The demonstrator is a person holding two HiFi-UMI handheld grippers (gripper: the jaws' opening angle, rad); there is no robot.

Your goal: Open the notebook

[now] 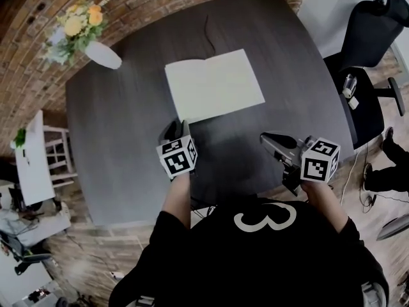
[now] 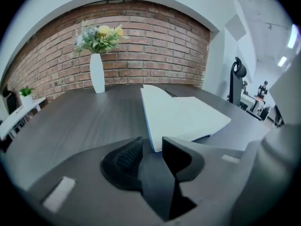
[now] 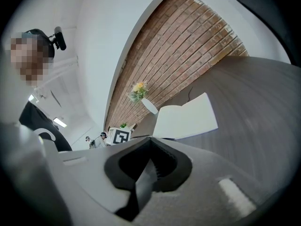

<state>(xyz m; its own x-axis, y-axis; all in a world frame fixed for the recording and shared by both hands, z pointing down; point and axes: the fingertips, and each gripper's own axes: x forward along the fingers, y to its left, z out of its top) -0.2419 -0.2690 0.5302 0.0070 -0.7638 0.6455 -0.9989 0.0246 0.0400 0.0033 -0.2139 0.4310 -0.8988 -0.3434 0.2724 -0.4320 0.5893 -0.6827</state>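
The notebook lies open on the dark round table, with blank white pages facing up. In the left gripper view the notebook has its near corner right at the tips of my left gripper. The jaws stand apart and the pads do not press on the paper. From the head view the left gripper sits at the notebook's near left corner. My right gripper hovers over the table's near right part, well clear of the book, its jaws together and empty. The right gripper sees the notebook ahead.
A white vase of flowers stands at the table's far left by the brick wall. A thin dark cord lies behind the notebook. A black office chair stands at the right, a white shelf at the left.
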